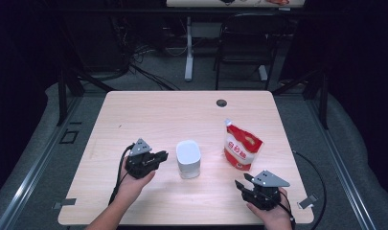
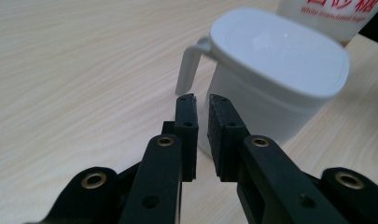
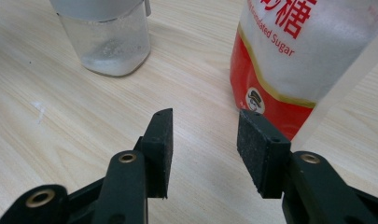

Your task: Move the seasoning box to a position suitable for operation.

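Note:
A white lidded container stands mid-table; its clear body holds a little white powder at the bottom. In the left gripper view its lid and a thin side handle sit just beyond my jaws. A red and white sugar pouch stands to its right. My left gripper rests left of the container, jaws almost together with nothing between them. Near the front right, my right gripper stands open, pointed at the foot of the pouch.
The wooden table has a cable hole at the back. A dark chair and a white desk leg stand beyond it. A tape tag sticks out at the front right edge.

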A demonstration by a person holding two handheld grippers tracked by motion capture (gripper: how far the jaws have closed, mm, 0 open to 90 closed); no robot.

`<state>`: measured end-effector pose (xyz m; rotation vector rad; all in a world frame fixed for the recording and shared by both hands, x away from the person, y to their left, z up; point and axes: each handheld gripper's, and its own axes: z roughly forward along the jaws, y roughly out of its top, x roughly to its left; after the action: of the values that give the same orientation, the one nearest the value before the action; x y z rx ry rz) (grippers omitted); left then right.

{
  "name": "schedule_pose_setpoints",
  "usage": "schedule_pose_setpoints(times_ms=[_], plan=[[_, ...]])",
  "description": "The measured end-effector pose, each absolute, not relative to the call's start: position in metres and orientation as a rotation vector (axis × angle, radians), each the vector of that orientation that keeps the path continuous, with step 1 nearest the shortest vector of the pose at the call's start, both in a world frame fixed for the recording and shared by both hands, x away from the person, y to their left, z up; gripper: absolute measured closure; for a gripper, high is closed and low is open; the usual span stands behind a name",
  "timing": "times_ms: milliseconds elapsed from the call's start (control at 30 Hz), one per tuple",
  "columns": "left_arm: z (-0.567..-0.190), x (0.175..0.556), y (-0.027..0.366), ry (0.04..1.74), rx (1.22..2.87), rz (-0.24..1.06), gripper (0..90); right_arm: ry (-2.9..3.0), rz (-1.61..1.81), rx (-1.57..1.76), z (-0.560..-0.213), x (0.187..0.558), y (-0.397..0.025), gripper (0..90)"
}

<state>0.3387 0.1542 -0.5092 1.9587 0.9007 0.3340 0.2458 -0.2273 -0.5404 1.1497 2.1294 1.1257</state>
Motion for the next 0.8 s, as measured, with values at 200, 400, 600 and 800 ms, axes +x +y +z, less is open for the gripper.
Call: schedule_pose_setpoints(times_ms=[200, 400, 600, 800], plan=[[-0.487, 0.353, 0.138, 0.857, 1.955, 0.373, 81.4, 2.132, 1.131, 1.145, -0.541, 0.247, -0.227, 56.4], [-0.481, 0.368, 0.121, 0.846, 1.968, 0.358, 81.4, 2.14, 1.129, 1.144, -0.541, 0.247, -0.227, 56.5], [-0.481, 0.38, 0.11, 0.842, 1.988, 0.338, 79.7, 2.145, 1.128, 1.142, -0.541, 0.247, -0.227, 56.3], [-0.481, 0.389, 0.103, 0.851, 1.986, 0.307, 81.6, 2.138, 1.137, 1.145, -0.541, 0.247, -0.228, 56.2]])
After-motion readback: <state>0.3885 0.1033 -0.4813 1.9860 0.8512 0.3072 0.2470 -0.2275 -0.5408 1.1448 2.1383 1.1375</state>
